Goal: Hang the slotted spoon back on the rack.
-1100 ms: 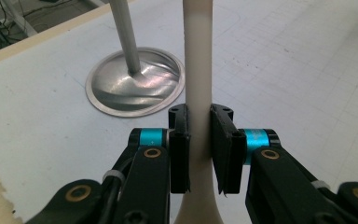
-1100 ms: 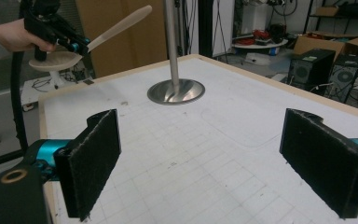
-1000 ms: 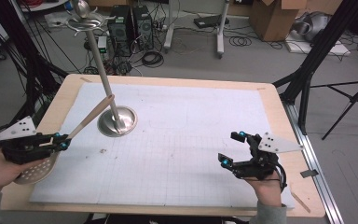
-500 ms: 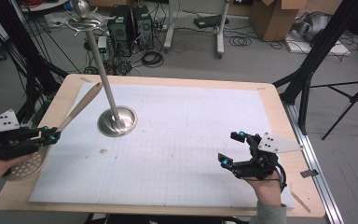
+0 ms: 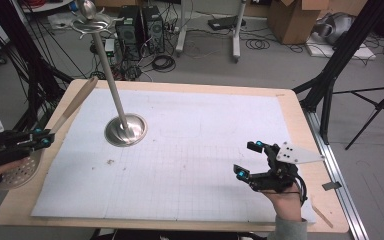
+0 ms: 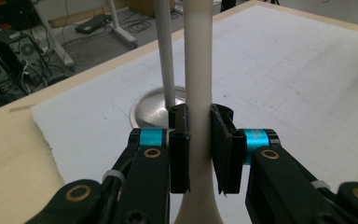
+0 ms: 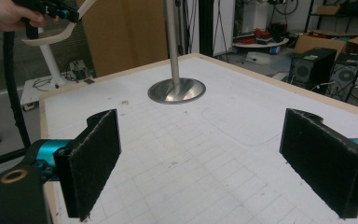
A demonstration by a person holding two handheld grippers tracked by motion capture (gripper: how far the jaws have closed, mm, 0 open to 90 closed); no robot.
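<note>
My left gripper (image 5: pixel 42 139) hangs over the table's left edge, shut on the beige handle (image 5: pixel 75 105) of a slotted spoon. The spoon's perforated metal head (image 5: pixel 17 172) sits below my left hand, and the handle slants up toward the far side. In the left gripper view both pads press the handle (image 6: pixel 198 70) from either side, left gripper (image 6: pixel 199 144). A metal stand with a round base (image 5: pixel 125 131) and a tall pole (image 5: pixel 111 75) stands just right of the handle, base (image 6: pixel 151 105). My right gripper (image 5: pixel 245 160) rests open at the front right, right gripper (image 7: pixel 200 158), facing the stand (image 7: pixel 177 90).
A white gridded sheet (image 5: pixel 205 130) covers most of the wooden table (image 5: pixel 300 115). Hooks top the stand's pole (image 5: pixel 87 17). Beyond the far edge the floor holds computer towers (image 5: pixel 140 27), cables and cardboard boxes; black tripod legs (image 5: pixel 340 65) stand at the right.
My left gripper has moved left and up with the spoon, drawing the handle's tip away from the stand's pole. The right gripper has stayed put.
</note>
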